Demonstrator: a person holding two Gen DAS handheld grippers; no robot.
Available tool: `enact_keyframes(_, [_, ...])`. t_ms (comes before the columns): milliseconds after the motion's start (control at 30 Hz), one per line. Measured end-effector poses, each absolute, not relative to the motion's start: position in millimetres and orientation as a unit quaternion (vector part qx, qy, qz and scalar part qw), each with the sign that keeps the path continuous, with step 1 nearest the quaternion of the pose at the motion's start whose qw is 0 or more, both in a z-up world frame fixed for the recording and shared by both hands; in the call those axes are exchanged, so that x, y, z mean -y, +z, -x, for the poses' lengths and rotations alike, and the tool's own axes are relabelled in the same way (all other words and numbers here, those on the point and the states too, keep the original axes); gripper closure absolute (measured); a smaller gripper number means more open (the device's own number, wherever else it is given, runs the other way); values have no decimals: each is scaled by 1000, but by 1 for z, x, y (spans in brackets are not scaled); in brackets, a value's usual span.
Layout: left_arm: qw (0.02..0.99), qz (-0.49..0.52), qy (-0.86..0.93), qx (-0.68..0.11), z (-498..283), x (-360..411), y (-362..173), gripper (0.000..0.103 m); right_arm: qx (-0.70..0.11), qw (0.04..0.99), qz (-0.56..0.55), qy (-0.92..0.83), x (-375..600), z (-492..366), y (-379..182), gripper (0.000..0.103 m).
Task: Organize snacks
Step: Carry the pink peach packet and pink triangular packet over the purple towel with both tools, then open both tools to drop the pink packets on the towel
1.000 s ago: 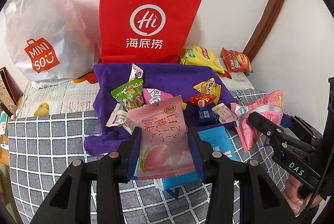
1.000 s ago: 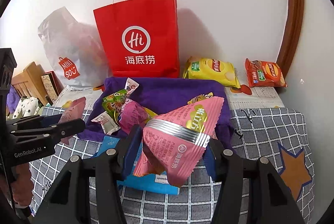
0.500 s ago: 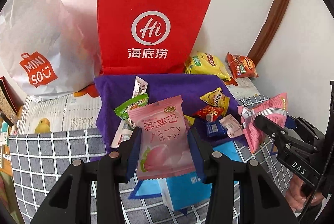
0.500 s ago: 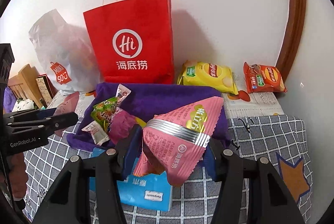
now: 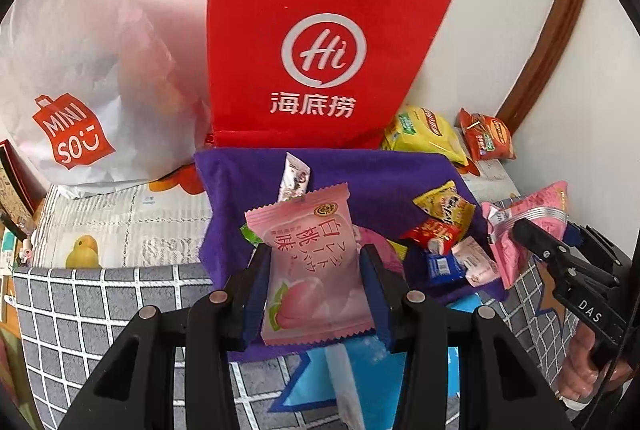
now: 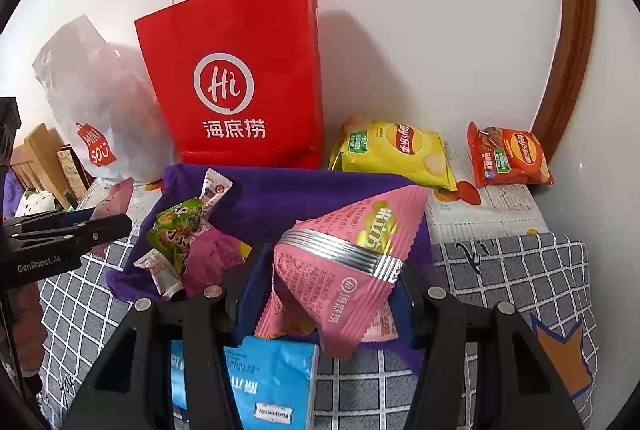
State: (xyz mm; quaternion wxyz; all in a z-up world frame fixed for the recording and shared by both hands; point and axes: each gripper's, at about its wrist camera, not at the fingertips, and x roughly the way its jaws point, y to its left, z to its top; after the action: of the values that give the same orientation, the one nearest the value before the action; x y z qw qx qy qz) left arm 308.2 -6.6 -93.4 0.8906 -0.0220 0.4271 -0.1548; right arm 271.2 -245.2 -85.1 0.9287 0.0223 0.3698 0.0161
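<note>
"Hi" in a white ring plus 海底捞 on the red paper bag (image 6: 240,77). "MINISO" on the white plastic bag (image 5: 76,69). 白桃味 on the pink peach packet (image 5: 316,266). "GenRobot.AI" on the left gripper (image 6: 108,224), "DAS" on the right gripper (image 5: 524,230).

Your pale pink peach-print packet (image 5: 314,270) stands upright at lower centre of the left wrist view, pinched at both side edges. Your pink pyramid-shaped packet with silver band (image 6: 340,270) sits tilted at lower centre of the right wrist view, also pinched. Loose snacks lie on the purple cloth (image 5: 360,173) mid-frame. Behind it the red paper bag (image 6: 240,69) stands upright; yellow (image 6: 394,149) and orange crisp bags (image 6: 508,157) lie right of it.
</note>
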Motion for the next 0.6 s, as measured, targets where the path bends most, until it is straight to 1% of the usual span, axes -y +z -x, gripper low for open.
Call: enact_keyframes(600, [883,15,-172,-437,-343,22,-106,60,-382,924,-24,28,237,-310,-109,49])
